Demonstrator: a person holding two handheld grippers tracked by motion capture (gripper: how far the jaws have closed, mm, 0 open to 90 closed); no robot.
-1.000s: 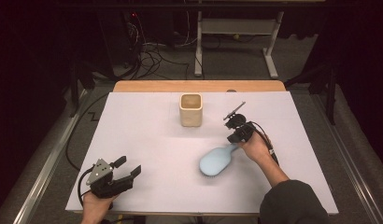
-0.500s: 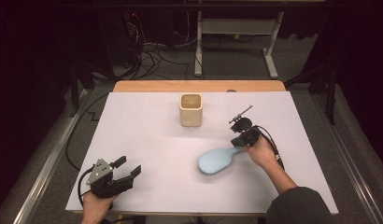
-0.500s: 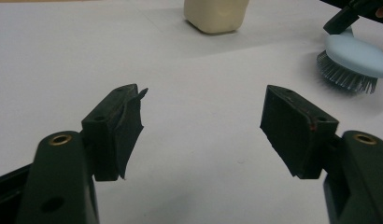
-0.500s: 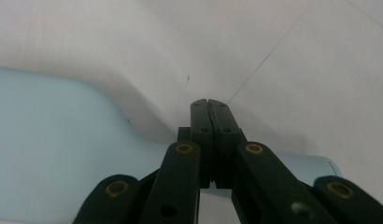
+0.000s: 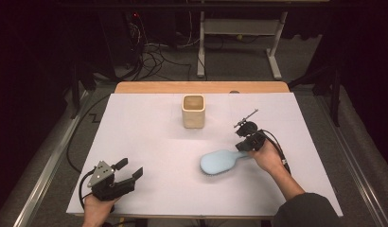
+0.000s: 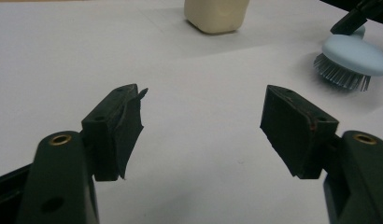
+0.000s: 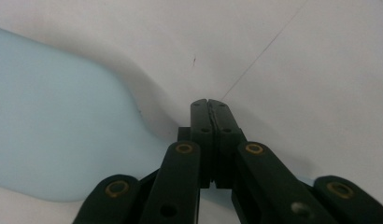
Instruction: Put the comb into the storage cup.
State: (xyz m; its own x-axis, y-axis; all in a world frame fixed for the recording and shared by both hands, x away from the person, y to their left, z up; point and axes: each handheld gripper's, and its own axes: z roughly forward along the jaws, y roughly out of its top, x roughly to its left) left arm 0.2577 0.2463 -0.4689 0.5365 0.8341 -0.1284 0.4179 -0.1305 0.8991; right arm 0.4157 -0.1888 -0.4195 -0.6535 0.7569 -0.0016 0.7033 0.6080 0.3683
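Observation:
A pale blue hairbrush [image 5: 220, 161] lies bristles down on the white table cover, its handle pointing right. My right gripper [image 5: 241, 148] sits at the handle's end. In the right gripper view its jaws [image 7: 208, 105] are shut pad to pad, with the blue brush [image 7: 54, 121] passing under them. My left gripper [image 5: 130, 168] rests near the front left edge. It is open with nothing between its pads [image 6: 203, 126]. From there I see the brush [image 6: 353, 58] and its grey bristles at the far right. A cream square cup [image 5: 193, 111] stands upright at the back middle.
The white cover [image 5: 149, 137] has bare room between the two grippers. The cup [image 6: 216, 16] stands straight ahead of the left gripper. Wooden table edge [image 5: 201, 87] runs along the back, with cables and a stand on the floor beyond it.
My right hand and gripper have slid a little toward the near side, onto the brush handle. The brush has hardly shifted. The left gripper has stayed still.

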